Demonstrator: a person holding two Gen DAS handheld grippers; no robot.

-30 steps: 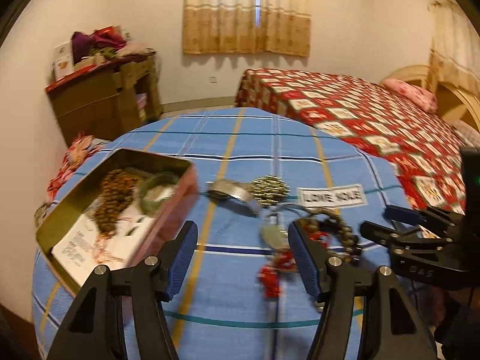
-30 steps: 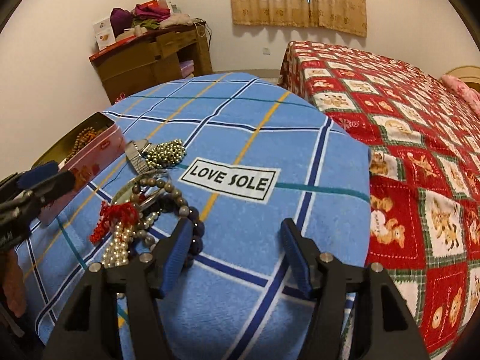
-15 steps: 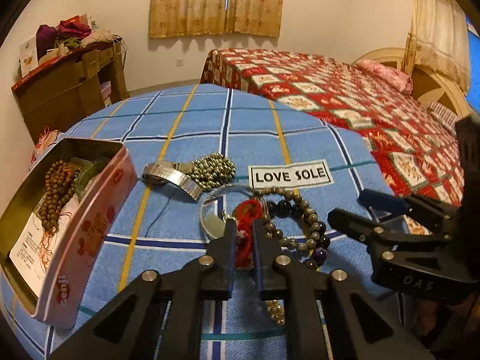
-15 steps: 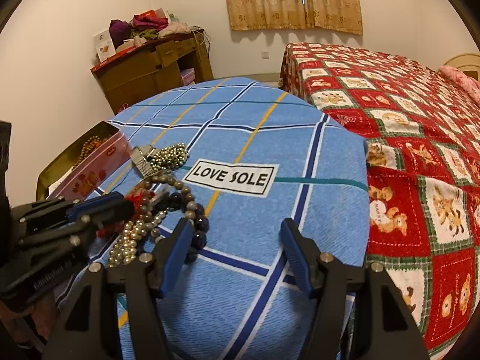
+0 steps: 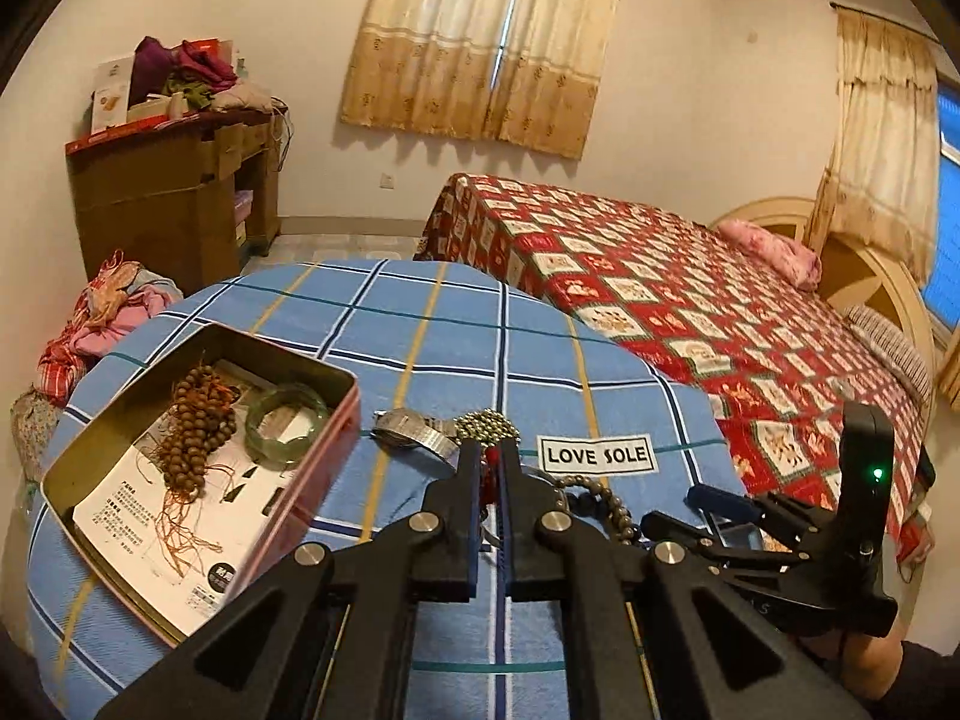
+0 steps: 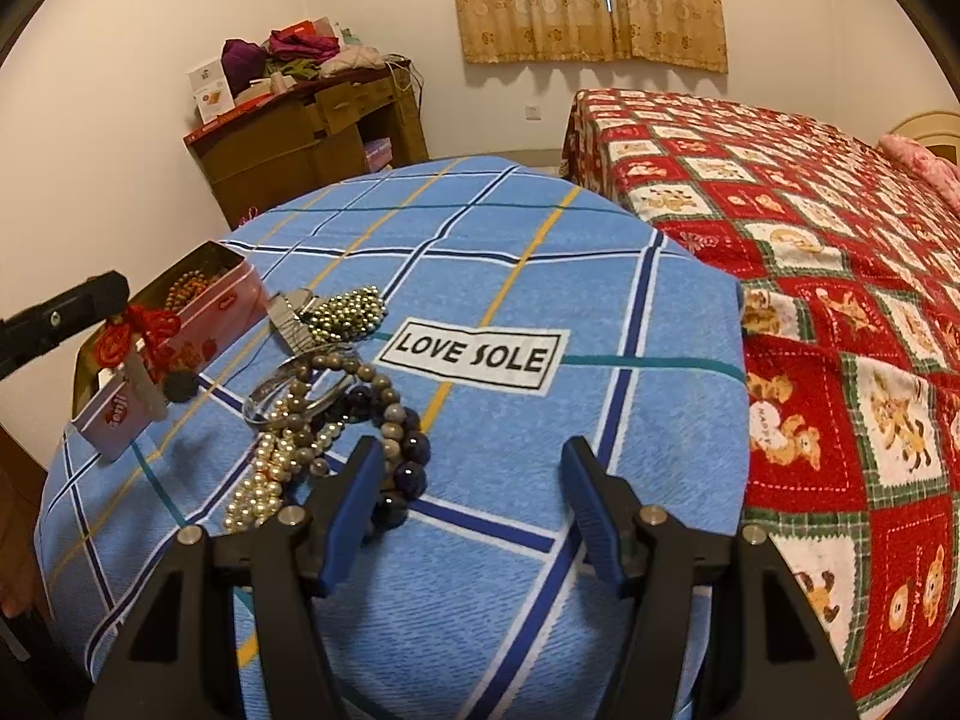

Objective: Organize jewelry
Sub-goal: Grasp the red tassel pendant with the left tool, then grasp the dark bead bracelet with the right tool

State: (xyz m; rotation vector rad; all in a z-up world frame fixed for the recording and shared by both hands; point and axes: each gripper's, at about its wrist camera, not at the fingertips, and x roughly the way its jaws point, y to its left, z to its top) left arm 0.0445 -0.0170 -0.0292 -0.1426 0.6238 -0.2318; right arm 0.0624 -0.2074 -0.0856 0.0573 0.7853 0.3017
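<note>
Left gripper (image 5: 491,461) clamped on red knotted charm (image 6: 144,327), seemingly above tin (image 6: 225,306); right gripper (image 6: 474,480) wide, empty.

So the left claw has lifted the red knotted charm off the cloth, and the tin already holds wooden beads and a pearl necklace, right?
Not quite. In the left wrist view the tin holds wooden beads and a green bangle, not pearls. The pearl necklace lies on the cloth. The left claw does hold the red charm lifted.

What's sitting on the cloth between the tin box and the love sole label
A metal watch and a clump of gold beads lie between the tin box and the label, clearest in the left wrist view.
</note>
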